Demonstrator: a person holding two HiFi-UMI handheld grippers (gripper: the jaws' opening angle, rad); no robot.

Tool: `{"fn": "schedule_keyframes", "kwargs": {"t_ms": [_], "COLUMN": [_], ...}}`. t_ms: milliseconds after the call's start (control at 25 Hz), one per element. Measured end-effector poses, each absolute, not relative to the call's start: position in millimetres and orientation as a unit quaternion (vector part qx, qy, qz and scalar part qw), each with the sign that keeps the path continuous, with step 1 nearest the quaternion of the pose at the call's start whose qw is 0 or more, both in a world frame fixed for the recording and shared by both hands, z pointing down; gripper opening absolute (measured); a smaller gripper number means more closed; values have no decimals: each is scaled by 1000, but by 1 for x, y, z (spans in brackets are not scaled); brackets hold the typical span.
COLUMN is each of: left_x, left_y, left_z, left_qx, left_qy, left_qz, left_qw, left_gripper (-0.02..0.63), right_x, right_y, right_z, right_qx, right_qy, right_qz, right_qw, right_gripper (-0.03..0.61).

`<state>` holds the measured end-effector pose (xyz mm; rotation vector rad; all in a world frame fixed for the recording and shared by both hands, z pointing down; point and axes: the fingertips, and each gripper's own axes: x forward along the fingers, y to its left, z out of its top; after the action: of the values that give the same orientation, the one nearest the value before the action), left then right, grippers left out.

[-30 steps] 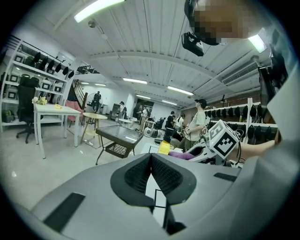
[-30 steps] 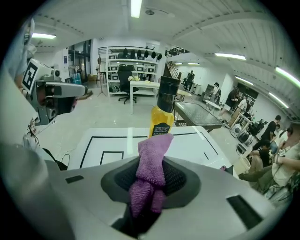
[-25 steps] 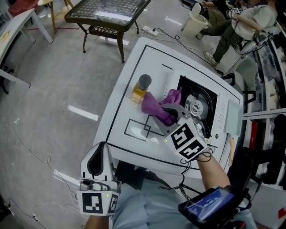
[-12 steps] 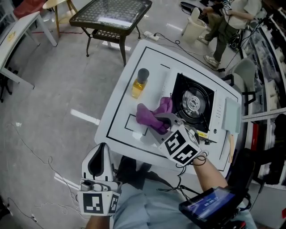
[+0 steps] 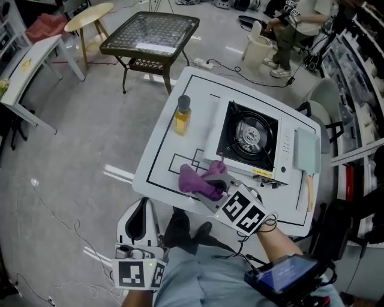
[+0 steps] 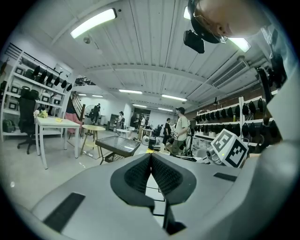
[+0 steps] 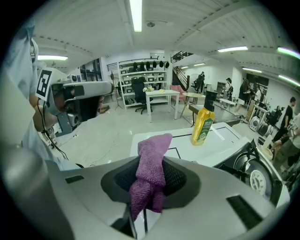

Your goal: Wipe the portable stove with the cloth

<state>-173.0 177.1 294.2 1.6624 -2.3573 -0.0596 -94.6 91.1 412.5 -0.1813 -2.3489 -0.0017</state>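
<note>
The portable stove sits on the white table, its black top and round burner uncovered; the right gripper view shows its edge. My right gripper is shut on the purple cloth, which it holds over the table's near edge, just off the stove's front left corner. In the right gripper view the cloth stands bunched between the jaws of my right gripper. My left gripper hangs off the table at the lower left; in its own view my left gripper is shut and empty.
A yellow bottle with a dark cap stands on the table left of the stove, bottle upright. A pale flat board lies right of the stove. A glass-topped dark table and a stool stand beyond. People sit at the back right.
My right gripper has drawn the cloth back off the stove toward the table's near edge, baring the burner. The left gripper has stayed low at the left.
</note>
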Motion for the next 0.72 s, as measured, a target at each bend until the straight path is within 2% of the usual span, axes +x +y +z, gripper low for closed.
{"fn": "schedule_keyframes", "kwargs": {"t_ms": [320, 720], "left_x": [-118, -58], "left_y": [179, 133], "left_z": [239, 164], "left_qx": [599, 654], "left_qy": [-797, -755], "left_qz": [-23, -29], "left_qw": [72, -29], "left_gripper": [18, 18], "right_x": [-38, 43], "right_y": [116, 70], "right_z": [332, 214], "right_qx": [-45, 148], "right_qy": [-956, -984], "right_qz": [47, -7], "right_qw": [284, 94], "right_gripper": [127, 127]}}
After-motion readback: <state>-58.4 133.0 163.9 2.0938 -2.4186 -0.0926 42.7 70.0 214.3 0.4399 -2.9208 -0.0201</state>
